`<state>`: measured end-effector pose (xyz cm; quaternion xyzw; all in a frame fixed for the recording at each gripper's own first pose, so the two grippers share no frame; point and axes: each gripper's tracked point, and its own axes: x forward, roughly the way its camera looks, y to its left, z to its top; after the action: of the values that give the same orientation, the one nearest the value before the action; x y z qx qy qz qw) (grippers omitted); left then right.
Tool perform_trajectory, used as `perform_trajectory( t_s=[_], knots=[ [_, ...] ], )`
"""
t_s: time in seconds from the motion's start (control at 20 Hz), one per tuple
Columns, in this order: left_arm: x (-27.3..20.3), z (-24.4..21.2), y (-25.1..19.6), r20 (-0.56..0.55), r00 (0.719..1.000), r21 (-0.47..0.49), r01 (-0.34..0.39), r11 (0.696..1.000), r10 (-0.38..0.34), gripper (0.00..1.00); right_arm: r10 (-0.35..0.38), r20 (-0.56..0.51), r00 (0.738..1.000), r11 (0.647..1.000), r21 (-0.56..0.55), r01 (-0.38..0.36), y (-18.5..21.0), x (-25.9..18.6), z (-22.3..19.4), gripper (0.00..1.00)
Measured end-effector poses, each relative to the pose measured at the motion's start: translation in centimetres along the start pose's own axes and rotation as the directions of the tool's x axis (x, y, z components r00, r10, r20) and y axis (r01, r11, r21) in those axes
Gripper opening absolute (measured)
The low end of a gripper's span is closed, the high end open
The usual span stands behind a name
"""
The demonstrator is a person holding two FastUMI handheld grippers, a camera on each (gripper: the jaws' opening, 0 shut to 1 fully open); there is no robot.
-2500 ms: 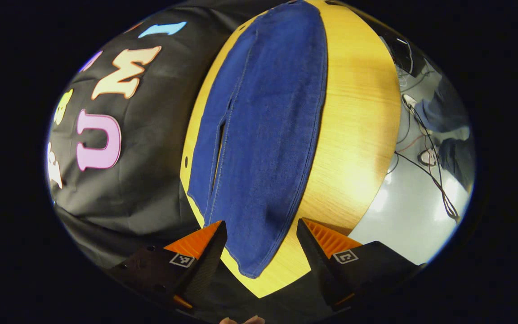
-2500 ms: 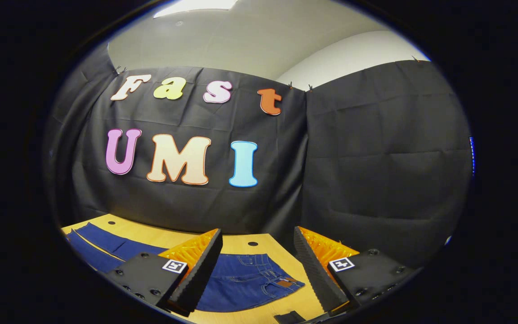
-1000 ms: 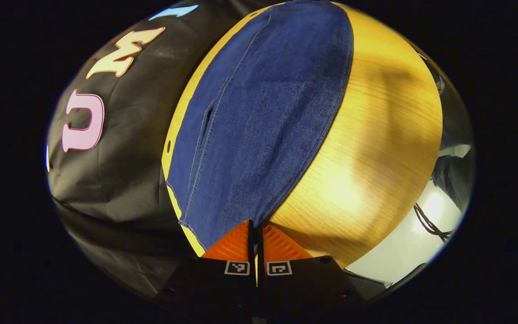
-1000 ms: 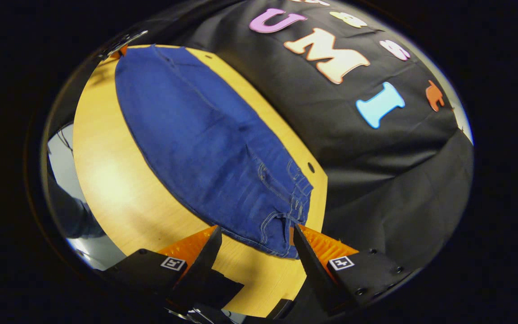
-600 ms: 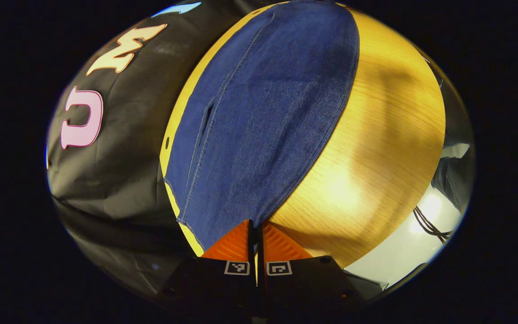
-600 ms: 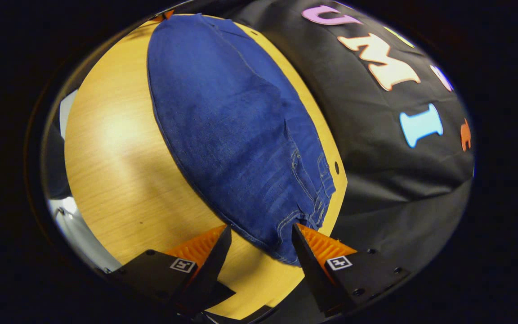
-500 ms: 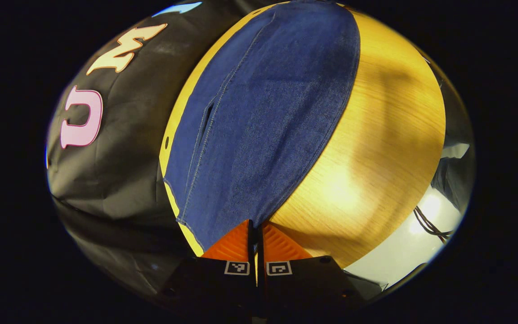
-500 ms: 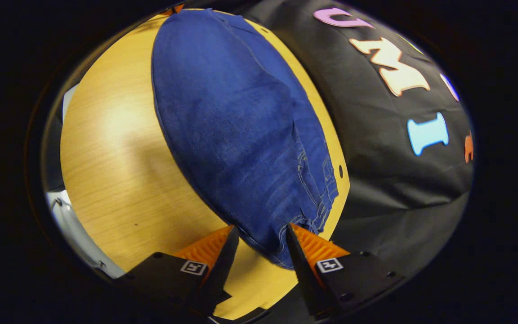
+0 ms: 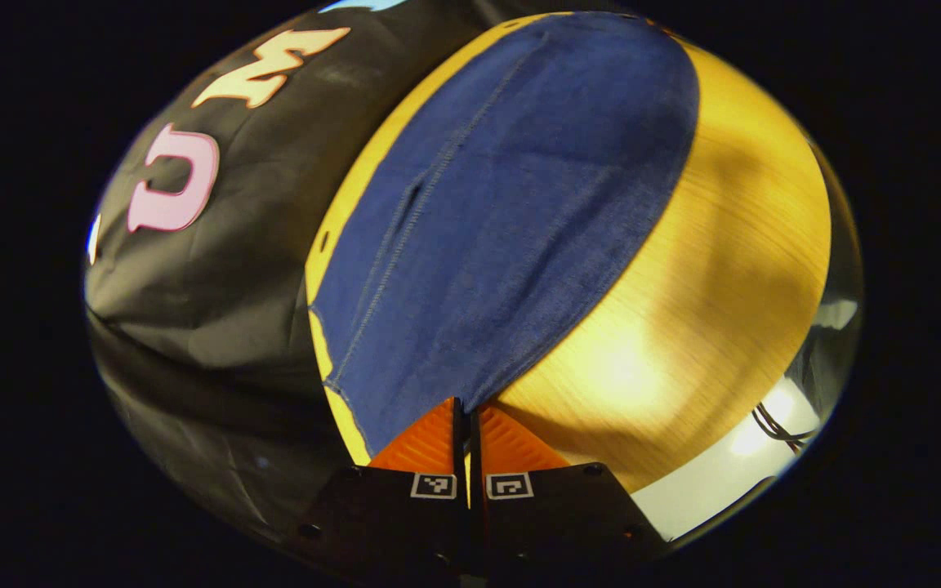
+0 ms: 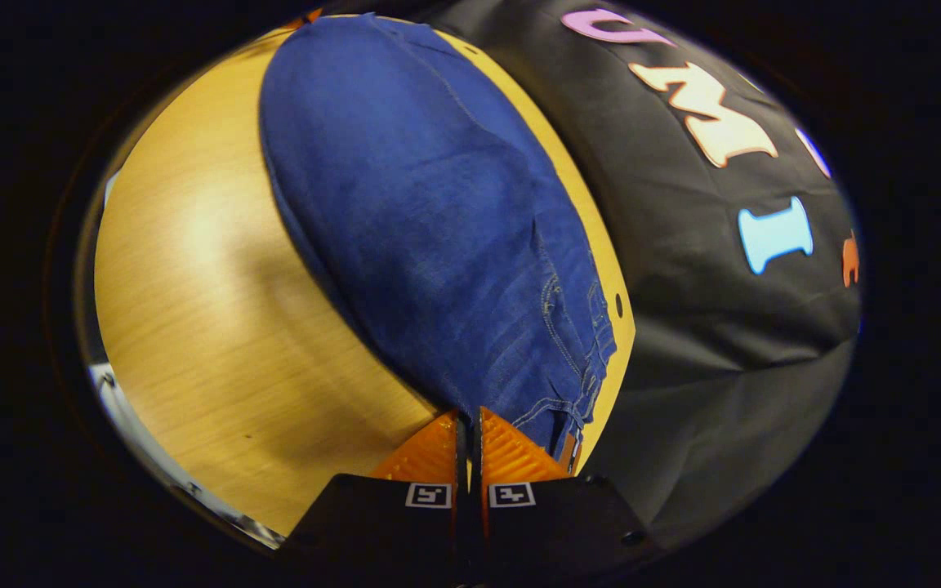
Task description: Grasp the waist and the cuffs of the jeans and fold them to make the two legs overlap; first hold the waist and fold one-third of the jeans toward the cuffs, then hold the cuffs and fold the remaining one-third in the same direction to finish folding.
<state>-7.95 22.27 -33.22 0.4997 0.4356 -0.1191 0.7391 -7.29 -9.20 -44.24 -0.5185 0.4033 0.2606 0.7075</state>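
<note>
On table [image 9: 715,269]: jeans [image 9: 511,212], no legible label.

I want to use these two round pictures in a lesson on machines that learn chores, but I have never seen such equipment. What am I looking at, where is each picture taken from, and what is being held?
No robot arm is involved: a person holds a two-finger gripper in each hand, and a fisheye camera rides on each one, looking forward along its fingers.

In the left gripper view, the left gripper shows at the bottom, closed on the cuff end of a pair of blue jeans.

In the right gripper view, the right gripper is closed on the waist end, where pocket stitching shows.

The jeans lie stretched flat on a wooden table, with black cloth walls behind. Each end is pinched, ready for folding.
</note>
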Motion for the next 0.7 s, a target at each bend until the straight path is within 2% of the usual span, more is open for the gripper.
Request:
perform_trajectory(
  t_s=[0.05, 0.25, 0.5, 0.6, 0.7],
  knots=[
    [-0.4, 0.2, 0.9, 0.002, 0.999, -0.03, -0.032, 0.999, 0.032, 0.0, -0.03, -0.001, 1.0, 0.999, 0.023, 0.03, -0.9, -0.5, 0.4, 0.02],
    [-0.8, 0.7, 4.1, -0.022, 0.996, -0.206, -0.087, 0.975, 0.084, 0.0, -0.144, 0.011, 0.99, 0.973, 0.185, 0.139, -4.8, -1.8, 2.3, 0.02],
    [-0.4, 2.6, 11.4, -0.04, 0.981, -0.304, -0.194, 0.933, 0.191, 0.0, -0.248, 0.036, 0.968, 0.926, 0.304, 0.226, -10.5, -1.7, 5.2, 0.02],
    [0.1, 3.5, 15.1, -0.049, 0.968, -0.327, -0.248, 0.912, 0.246, 0.0, -0.303, 0.056, 0.951, 0.89, 0.373, 0.261, -13.1, -1.3, 6.9, 0.02],
    [0.9, 4.4, 17.0, -0.047, 0.967, -0.373, -0.249, 0.894, 0.25, 0.0, -0.335, 0.075, 0.939, 0.86, 0.433, 0.272, -14.9, -0.5, 8.7, 0.02]
  ],
)
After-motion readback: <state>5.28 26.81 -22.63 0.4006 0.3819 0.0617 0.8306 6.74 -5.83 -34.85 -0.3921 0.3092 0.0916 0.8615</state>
